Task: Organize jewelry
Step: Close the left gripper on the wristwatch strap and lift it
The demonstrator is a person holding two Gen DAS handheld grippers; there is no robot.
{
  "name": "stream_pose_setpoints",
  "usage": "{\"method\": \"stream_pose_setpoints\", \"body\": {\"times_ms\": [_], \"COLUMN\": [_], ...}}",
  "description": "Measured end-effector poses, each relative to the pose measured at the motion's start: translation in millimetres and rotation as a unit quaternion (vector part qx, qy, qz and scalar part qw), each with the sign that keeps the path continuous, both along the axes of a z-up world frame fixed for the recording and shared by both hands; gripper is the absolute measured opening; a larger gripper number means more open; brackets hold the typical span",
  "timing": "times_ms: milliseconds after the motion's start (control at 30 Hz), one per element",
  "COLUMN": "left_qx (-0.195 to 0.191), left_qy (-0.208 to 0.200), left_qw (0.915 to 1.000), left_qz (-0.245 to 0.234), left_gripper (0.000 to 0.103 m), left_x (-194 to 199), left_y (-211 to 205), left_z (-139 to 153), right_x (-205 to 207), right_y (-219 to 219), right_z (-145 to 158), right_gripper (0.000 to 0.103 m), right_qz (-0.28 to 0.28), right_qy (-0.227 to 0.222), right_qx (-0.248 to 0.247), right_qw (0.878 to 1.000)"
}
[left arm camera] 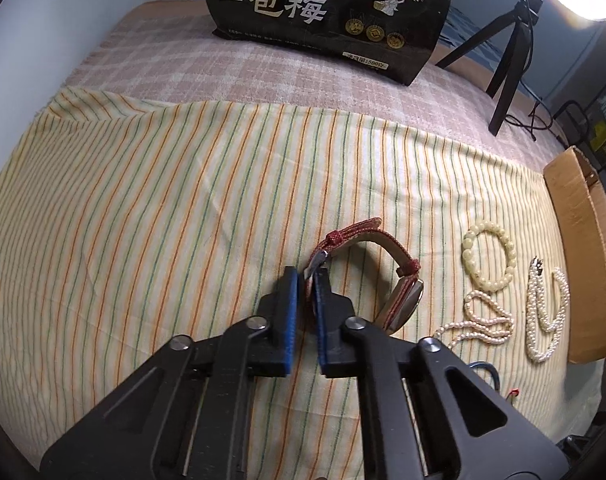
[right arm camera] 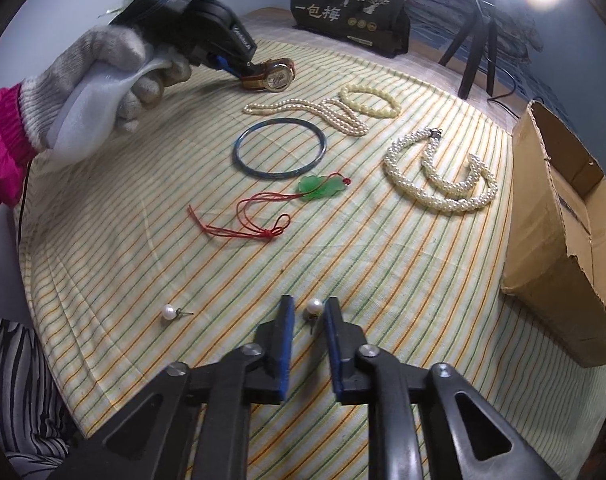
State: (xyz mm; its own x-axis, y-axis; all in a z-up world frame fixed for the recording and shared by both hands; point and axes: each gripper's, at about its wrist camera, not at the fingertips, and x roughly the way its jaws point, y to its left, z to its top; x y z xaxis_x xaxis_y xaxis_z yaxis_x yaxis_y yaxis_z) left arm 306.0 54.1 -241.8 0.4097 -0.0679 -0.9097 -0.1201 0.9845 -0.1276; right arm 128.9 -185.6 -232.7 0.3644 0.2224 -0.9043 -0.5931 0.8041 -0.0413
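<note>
My left gripper (left arm camera: 306,276) is shut on the red woven strap of a wristwatch (left arm camera: 407,300) near its buckle. In the right wrist view a gloved hand (right arm camera: 103,76) holds that gripper (right arm camera: 245,70) at the far left of the striped cloth (right arm camera: 143,240), against the watch (right arm camera: 277,76). My right gripper (right arm camera: 310,304) points down at the cloth's near edge. Its blue pads (right arm camera: 287,320) stand narrow around a pearl stud earring (right arm camera: 315,306), which rests against the right pad. A second pearl earring (right arm camera: 169,313) lies loose to the left.
On the cloth lie a blue bangle (right arm camera: 279,148), a green jade pendant (right arm camera: 323,188) on red cord, a thin pearl strand (right arm camera: 315,110), a pale bead bracelet (right arm camera: 369,100) and a thick pearl necklace (right arm camera: 435,172). An open cardboard box (right arm camera: 551,216) stands right; a black bag (right arm camera: 347,12) and tripod (right arm camera: 479,40) behind.
</note>
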Motion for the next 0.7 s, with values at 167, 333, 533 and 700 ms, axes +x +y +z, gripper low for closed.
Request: {"method": "stream_pose_setpoints", "body": {"times_ms": [167, 333, 533, 700], "left_qx": [0.004, 0.004, -0.004, -0.007], "left_qy": [-0.006, -0.018, -0.028, -0.038], "left_qw": [1.0000, 0.9998, 0.9996, 0.9993], "left_qz": [0.001, 0.003, 0.002, -0.003], "left_gripper": [0.002, 0.002, 0.002, 0.002], "left_x": [-4, -12, -25, -39], "left_y": [-1, 3, 9, 10], "left_z": [4, 13, 26, 38], "right_x": [-1, -4, -12, -18], "right_y": [-2, -9, -12, -17], "right_z": [2, 11, 24, 37], "right_gripper": [0.006, 0.006, 0.006, 0.006], "right_qz": [0.002, -0.010, -0.011, -0.018], "right_qy": [0.004, 0.000, -0.011, -0.023], "right_qx": [0.009, 0.035, 0.042, 0.053], "right_qw": [1.000, 0.999, 0.999, 0.998]}}
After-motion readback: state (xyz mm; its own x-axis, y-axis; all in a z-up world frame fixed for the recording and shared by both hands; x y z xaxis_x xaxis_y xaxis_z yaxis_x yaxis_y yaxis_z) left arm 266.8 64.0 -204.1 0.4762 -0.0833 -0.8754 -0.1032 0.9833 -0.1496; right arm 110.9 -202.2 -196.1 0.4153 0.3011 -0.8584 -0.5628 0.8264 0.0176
